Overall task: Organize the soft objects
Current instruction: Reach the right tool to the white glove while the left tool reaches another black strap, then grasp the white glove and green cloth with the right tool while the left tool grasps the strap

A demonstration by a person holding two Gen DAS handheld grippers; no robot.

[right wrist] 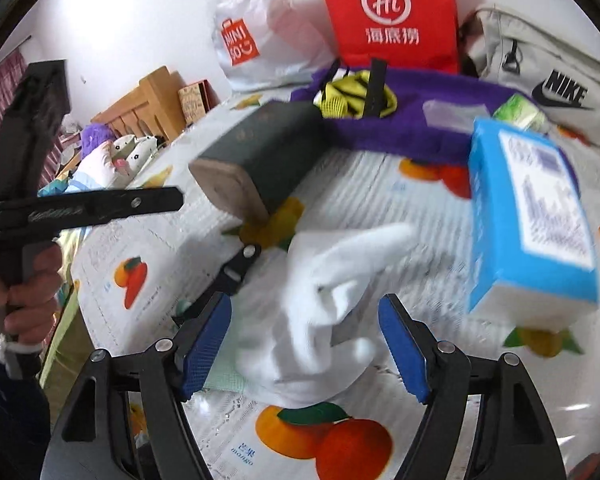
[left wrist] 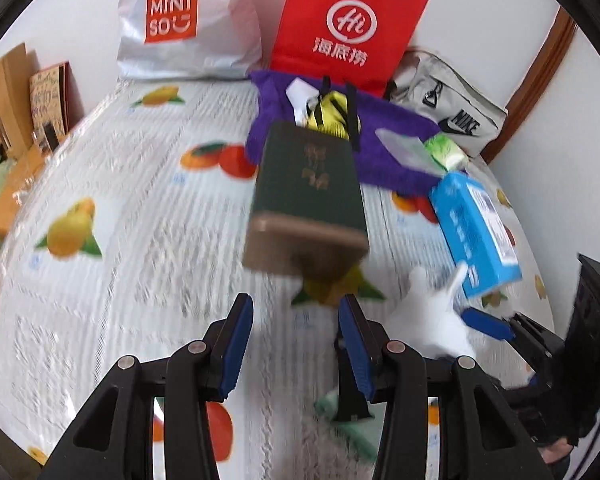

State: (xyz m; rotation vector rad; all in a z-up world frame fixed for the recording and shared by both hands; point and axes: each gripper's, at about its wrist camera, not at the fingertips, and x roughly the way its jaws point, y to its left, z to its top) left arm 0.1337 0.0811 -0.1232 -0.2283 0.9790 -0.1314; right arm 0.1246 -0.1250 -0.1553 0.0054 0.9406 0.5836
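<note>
- The surface [left wrist: 112, 264] wears a white cloth printed with oranges and mangoes, and it runs back to a pale wall where a white Miniso bag [left wrist: 180, 24] and a red paper bag [left wrist: 348, 28] stand, with a grey Nike pouch [right wrist: 556, 92] at the far right
- A purple plush cloth [left wrist: 384, 136] lies along the back with a yellow-and-black item on it; a dark green box [left wrist: 308, 196] and a blue carton [right wrist: 528, 216] sit nearer, both blurred
- The task's thing I would pick is the white glove [right wrist: 324, 320], crumpled near the front edge, fingers pointing up and away towards the blue carton, its long axis running roughly fore and aft
- The right tongs [right wrist: 304, 348] are plainly nearer: the glove lies straight ahead of them, between the two blue pads, which stand wide apart on either side; I cannot tell whether either pad touches the fabric, and nothing is gripped yet
- The left tongs [left wrist: 296, 344] are parted to a middling gap and hold nothing; the glove [left wrist: 432, 320] lies off to their right, the green box ahead of them
- A pale green cloth [right wrist: 224, 376] peeks out beside the glove under the right tongs' left pad
- My guess: the right tongs need only close to take the glove
</note>
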